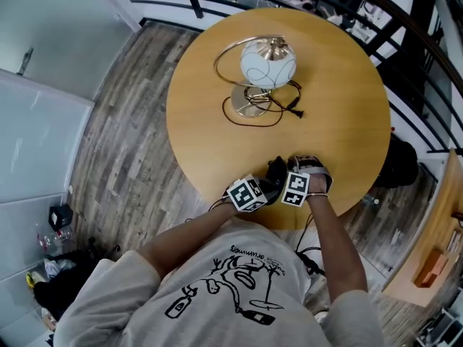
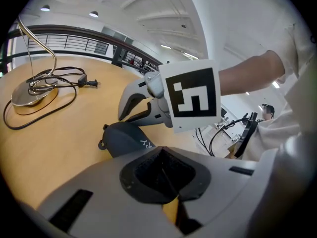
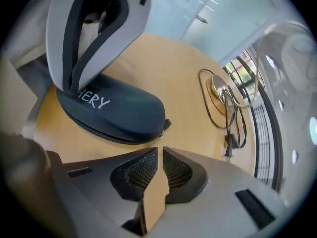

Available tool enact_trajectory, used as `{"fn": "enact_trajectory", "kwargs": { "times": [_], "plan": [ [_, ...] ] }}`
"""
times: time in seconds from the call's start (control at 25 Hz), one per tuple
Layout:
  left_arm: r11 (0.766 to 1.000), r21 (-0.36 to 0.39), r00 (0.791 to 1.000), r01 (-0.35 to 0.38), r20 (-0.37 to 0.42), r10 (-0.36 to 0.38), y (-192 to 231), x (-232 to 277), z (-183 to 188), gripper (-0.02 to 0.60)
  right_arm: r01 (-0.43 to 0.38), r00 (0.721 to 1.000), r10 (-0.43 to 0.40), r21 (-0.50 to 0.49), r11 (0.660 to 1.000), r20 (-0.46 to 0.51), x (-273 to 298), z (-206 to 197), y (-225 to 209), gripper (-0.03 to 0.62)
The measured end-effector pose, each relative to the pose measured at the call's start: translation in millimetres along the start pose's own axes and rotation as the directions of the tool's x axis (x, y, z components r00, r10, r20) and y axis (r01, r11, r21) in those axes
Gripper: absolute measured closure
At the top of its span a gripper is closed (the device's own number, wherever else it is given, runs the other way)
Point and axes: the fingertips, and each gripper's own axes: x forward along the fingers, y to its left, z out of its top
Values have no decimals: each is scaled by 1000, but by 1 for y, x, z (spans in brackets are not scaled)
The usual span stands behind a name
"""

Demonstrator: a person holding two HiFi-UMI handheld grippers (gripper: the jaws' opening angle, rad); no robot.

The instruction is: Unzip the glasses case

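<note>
Left tongs (image 2: 162, 165) closed, tips touching the dark glasses case (image 3: 124, 110) on the round table (image 1: 340, 107) — right tongs (image 3: 159, 157) closed just beside it, empty.

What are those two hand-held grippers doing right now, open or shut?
Left hand-held gripper: closed, empty, tips on the dark blue hard-shell glasses case.
Right hand-held gripper: closed to a slit, holding nothing.

— Where does the head view sit?
— High overhead, facing steeply down at the table (image 1: 195, 143); lamp (image 1: 268, 62) at 12 o'clock.
— The gripper views?
— Low, close to the table, facing each other across the glasses case (image 3: 119, 108); both share it and the lamp.
</note>
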Motion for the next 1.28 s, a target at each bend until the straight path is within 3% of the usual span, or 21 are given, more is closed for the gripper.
{"fn": "enact_trajectory", "kwargs": {
  "times": [0.08,0.2,0.28,0.36,0.48,0.56,0.6,0.72,0.88,1.0,1.12,1.28],
  "plan": [
    [1000,-29,1000,-2,14,2,0,-3,0,574,-24,999,19,190,982,28,-6,-7,7,568],
    [998,-55,999,-16,39,18,0,-11,1,574,-73,995,29,467,881,100,-21,-14,18,568],
    [998,-64,998,-24,62,28,-1,-20,3,574,-106,988,13,621,777,153,-34,-18,22,568],
    [997,-75,996,-33,81,39,-2,-29,4,574,-146,976,-30,753,642,214,-52,-20,23,568],
    [993,-102,991,-50,120,63,-3,-45,11,574,-183,951,-138,862,472,278,-86,-20,15,568],
    [990,-134,983,-51,166,73,-4,-58,20,574,-208,928,-210,896,392,307,-110,-17,8,568],
    [987,-155,978,-44,194,74,-6,-64,26,574,-216,919,-237,903,372,317,-120,-14,7,568],
    [977,-210,956,-23,281,83,-15,-82,46,574,-226,898,-283,906,359,337,-146,-2,7,569],
    [973,-219,918,-68,368,147,-23,-106,73,574,-314,851,-352,914,255,390,-180,17,5,568],
    [973,-206,898,-103,402,180,-31,-119,88,574,-369,818,-386,904,217,426,-206,36,1,568],
    [974,-190,888,-123,417,193,-40,-124,96,574,-407,785,-418,889,209,457,-228,52,-4,569],
    [975,-166,886,-146,416,203,-49,-124,98,574,-412,770,-424,879,239,477,-243,62,-7,568]
  ]
}}
